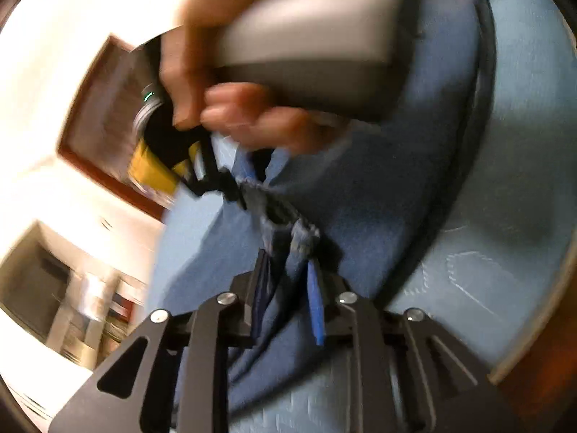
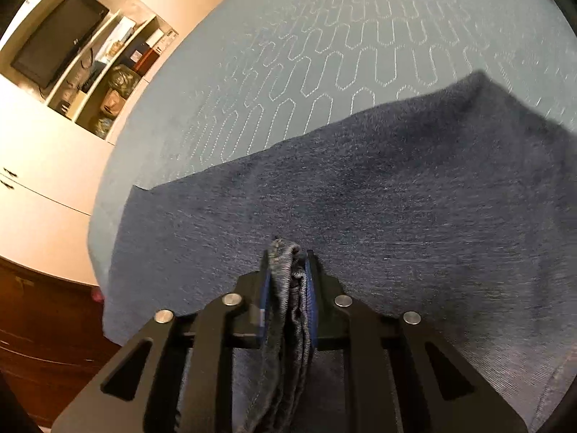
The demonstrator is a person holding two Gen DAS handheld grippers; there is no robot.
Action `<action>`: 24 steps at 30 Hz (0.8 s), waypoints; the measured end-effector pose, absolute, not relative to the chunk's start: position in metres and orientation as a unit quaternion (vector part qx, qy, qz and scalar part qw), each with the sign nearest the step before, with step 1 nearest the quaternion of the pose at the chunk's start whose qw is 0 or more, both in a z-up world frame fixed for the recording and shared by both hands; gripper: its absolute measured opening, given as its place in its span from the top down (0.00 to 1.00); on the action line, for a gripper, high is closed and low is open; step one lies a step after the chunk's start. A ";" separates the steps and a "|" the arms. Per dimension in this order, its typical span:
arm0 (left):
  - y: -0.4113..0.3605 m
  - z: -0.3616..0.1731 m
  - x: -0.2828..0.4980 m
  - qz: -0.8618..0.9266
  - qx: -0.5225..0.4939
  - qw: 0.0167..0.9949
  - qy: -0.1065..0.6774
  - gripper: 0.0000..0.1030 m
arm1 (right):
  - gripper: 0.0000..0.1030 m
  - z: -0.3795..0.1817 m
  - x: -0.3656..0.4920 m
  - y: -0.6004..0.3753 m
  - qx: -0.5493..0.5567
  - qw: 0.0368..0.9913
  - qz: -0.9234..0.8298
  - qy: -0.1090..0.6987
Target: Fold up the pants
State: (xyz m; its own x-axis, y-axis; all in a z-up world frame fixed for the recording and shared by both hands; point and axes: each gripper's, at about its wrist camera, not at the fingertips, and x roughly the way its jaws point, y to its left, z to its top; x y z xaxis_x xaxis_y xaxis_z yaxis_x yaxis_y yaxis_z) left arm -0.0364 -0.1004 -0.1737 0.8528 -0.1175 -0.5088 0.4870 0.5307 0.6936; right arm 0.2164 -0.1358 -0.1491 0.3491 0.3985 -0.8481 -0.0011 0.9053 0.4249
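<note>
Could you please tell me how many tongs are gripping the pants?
2: the left tongs and right tongs each pinch the blue denim pants hem edge.

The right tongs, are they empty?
No, the right tongs pinch a bunched edge of the blue pants between their pads, above the light blue quilt.

It was a home bedroom — a quilted blue bedspread (image 2: 324, 54), a television (image 2: 57, 36) among cluttered wall shelves (image 2: 119, 75) far left.
</note>
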 end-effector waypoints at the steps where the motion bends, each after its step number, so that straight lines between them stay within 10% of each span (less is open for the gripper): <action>1: -0.087 -0.162 -0.038 -0.171 0.426 0.863 0.211 0.74 | 0.77 -0.145 0.214 -0.136 0.169 0.806 0.118 0.556; 10: 0.088 -0.155 -0.023 0.011 0.332 0.906 0.261 0.74 | 0.69 -0.101 0.133 -0.093 0.093 0.844 0.107 0.517; 24: 0.074 -0.201 -0.016 -0.007 0.422 0.872 0.246 0.73 | 0.80 -0.136 0.122 -0.057 0.016 0.838 0.059 0.543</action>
State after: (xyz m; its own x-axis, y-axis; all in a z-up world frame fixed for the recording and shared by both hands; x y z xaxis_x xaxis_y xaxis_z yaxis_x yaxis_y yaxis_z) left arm -0.0164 0.0739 -0.2007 0.8788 0.1955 -0.4352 0.2201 0.6433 0.7333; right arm 0.1218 -0.0573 -0.1360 0.4040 0.1164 -0.9073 -0.0823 0.9925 0.0907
